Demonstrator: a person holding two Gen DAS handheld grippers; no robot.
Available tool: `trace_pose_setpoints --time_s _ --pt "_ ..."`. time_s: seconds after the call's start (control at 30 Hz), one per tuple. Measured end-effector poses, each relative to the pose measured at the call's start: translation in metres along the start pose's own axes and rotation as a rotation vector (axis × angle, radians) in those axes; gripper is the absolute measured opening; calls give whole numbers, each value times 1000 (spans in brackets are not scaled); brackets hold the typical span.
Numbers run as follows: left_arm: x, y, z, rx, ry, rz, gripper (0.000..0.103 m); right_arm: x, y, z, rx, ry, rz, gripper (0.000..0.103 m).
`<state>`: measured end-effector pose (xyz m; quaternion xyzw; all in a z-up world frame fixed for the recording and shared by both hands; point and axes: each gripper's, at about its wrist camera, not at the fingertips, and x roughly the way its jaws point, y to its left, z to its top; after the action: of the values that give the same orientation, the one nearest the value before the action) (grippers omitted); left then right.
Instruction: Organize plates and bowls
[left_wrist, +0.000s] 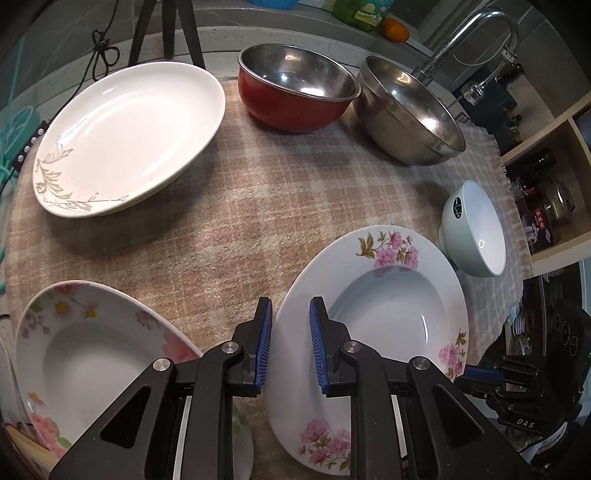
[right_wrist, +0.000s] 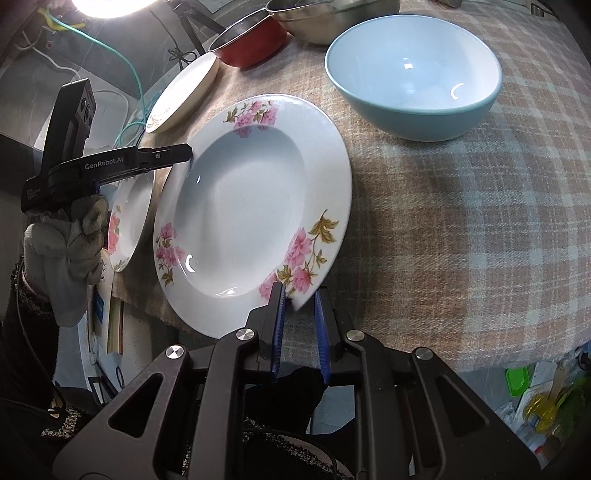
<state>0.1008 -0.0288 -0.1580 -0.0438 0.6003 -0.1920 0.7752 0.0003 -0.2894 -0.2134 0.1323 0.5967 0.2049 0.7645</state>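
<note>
A deep white plate with pink flowers (left_wrist: 384, 317) (right_wrist: 251, 206) is tilted above the checked cloth. My left gripper (left_wrist: 290, 314) straddles its left rim, jaws a little apart. My right gripper (right_wrist: 298, 295) straddles its near rim, jaws slightly apart around the edge. A second flowered deep plate (left_wrist: 85, 354) (right_wrist: 129, 218) lies at the left. A large white oval plate with a grey leaf pattern (left_wrist: 129, 136) (right_wrist: 184, 92) lies at the back left. A pale blue bowl (left_wrist: 476, 229) (right_wrist: 417, 70) stands at the right.
A red bowl with a steel inside (left_wrist: 295, 88) (right_wrist: 251, 40) and a steel bowl (left_wrist: 410, 110) (right_wrist: 332, 18) stand at the back. A tap (left_wrist: 469, 33) rises behind them. The checked cloth (left_wrist: 221, 221) (right_wrist: 461, 221) covers the counter. A shelf with jars (left_wrist: 546, 195) is at the right.
</note>
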Motion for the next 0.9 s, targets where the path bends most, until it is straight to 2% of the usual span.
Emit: trace_pose_setpoints --time_s 0.33,0.37,0.4,0.43,0.47,0.53,0.6,0.7,0.9 --pt "-9 0 0 4 -34 23 19 -23 5 6 -32 -65 -65 18" --pt "-13 1 1 -1 -46 23 19 -25 5 7 -34 -73 -67 23" --pt "-16 3 2 -9 -58 23 20 -29 6 9 -36 -88 -70 34" --pt "-20 4 2 -18 -70 21 22 -32 7 10 -39 -102 -72 40" --pt "-24 7 3 -29 -81 18 27 -34 8 12 -43 -112 -74 47" --pt "-32 11 1 -51 -109 12 33 -39 12 17 -56 -132 -74 48" --pt "-39 15 -2 -72 -132 12 34 -41 17 21 -67 -145 -66 49" --pt "-50 22 -11 -115 -165 15 41 -42 28 29 -95 -162 -48 58" --pt "-73 42 -40 -242 -237 41 42 -31 50 44 -144 -151 -17 58"
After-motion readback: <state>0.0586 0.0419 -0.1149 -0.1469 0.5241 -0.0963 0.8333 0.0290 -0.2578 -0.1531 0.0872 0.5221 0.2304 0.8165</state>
